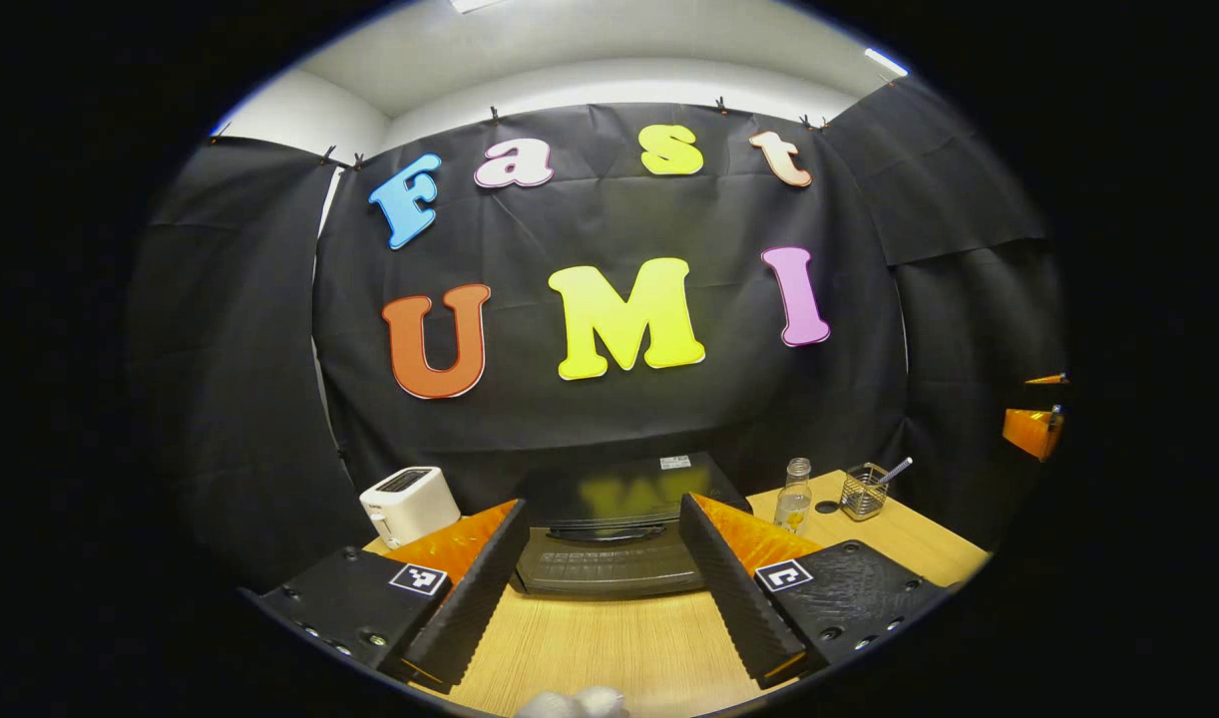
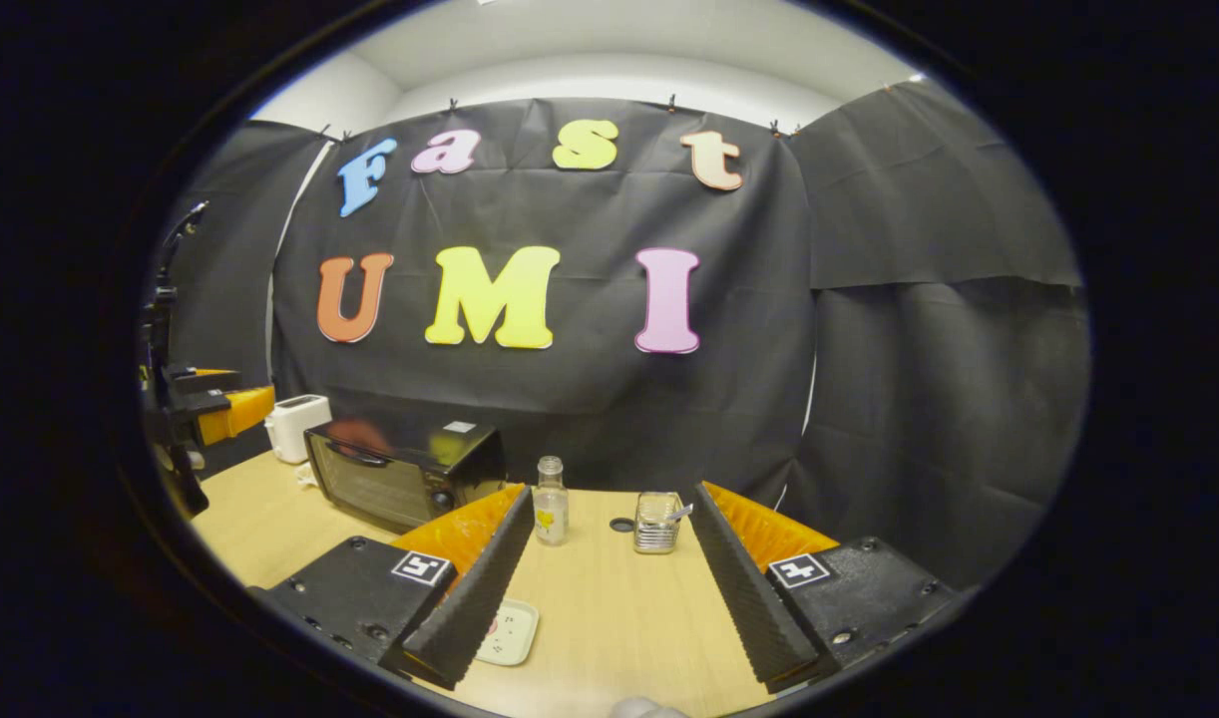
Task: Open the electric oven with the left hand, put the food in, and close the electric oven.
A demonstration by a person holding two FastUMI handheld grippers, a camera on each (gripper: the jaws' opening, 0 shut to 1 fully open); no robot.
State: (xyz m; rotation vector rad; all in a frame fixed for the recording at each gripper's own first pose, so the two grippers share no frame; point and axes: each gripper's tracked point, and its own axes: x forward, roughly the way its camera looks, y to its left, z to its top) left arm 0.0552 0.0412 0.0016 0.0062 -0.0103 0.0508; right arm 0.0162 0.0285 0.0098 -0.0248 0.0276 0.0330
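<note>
Sitting shut on table (image 1: 619,648): electric oven (image 1: 609,558); toaster (image 1: 408,504) beside | left gripper (image 1: 604,578) facing it, jaws gaping wide, holding nothing | right gripper (image 2: 609,588) gaping wide over plate (image 2: 508,632)

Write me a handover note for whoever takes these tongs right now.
Left tongs: open, empty, above the table, facing the electric oven.
Right tongs: open, empty, pointed at a bottle and wire basket.
Oven door shut. A small plate lies by the right tongs' near finger; whether it carries the food is unclear. White toaster stands left of the oven.
Done: nothing. Left: open door, load food, close.
</note>
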